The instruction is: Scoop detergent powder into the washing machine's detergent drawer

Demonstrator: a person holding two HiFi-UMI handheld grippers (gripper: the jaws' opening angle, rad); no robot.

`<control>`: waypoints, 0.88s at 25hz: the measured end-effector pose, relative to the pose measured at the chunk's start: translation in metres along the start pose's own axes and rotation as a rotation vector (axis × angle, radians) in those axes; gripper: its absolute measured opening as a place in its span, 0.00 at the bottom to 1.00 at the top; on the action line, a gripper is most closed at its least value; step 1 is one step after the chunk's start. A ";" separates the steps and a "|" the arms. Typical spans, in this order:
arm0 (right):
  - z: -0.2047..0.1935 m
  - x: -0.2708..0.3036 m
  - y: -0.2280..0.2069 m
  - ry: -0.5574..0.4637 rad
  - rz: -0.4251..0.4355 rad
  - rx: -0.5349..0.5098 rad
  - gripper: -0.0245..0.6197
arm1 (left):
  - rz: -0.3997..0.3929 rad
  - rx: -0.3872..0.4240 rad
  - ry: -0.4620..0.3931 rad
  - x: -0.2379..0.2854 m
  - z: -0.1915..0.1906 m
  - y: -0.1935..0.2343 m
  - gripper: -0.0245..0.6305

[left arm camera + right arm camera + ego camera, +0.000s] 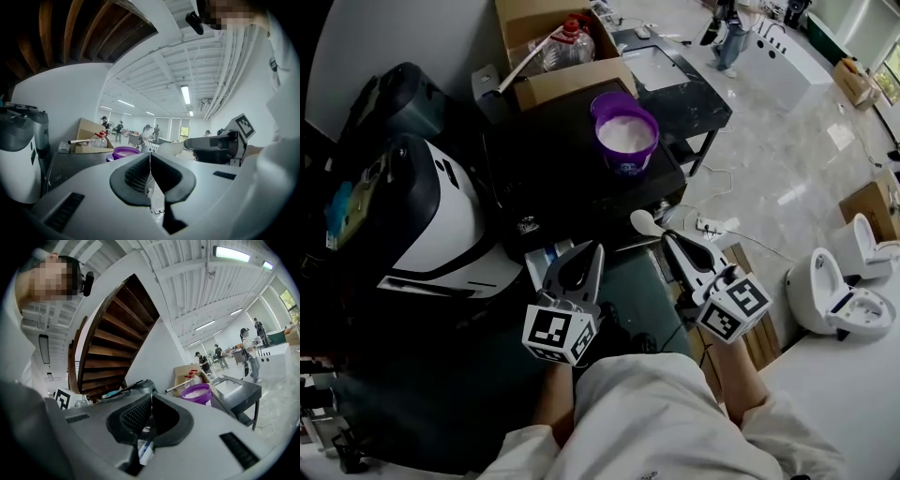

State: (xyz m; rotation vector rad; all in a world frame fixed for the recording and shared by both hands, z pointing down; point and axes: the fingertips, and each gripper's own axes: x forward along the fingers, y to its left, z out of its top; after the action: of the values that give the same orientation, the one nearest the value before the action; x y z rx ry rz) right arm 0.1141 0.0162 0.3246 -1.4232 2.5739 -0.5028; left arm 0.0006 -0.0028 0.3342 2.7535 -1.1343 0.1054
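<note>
Pinching white scoop point(644, 222) in right gripper point(668, 240) jaws, bowl pointing ahead-left toward purple powder tub point(625, 136) standing open on dark counter point(544, 178). Pressing left gripper point(597, 247) jaws together on nothing, lying no nearer.

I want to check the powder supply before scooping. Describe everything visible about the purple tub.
The tub is round, purple and plastic-looking. It is open, and white powder fills it nearly to the rim. What looks like its purple lid leans at the far rim. A pale print on the front is too small to read. It stands upright on a black top, close in front of a cardboard box. The scoop in the right gripper is clear of it.
</note>
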 end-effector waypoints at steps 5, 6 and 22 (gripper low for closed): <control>0.004 0.019 -0.009 -0.008 -0.032 0.000 0.06 | -0.042 0.008 0.003 0.016 0.005 0.015 0.07; 0.006 0.022 -0.010 -0.012 -0.038 -0.001 0.06 | -0.049 0.010 0.003 0.018 0.007 0.018 0.07; 0.013 0.071 -0.016 -0.055 -0.109 -0.016 0.06 | -0.143 0.026 0.010 0.038 0.012 0.061 0.07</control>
State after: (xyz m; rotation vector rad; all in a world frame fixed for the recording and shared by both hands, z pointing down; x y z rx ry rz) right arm 0.0924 -0.0542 0.3199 -1.5670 2.4737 -0.4520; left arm -0.0154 -0.0740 0.3345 2.8428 -0.9368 0.1173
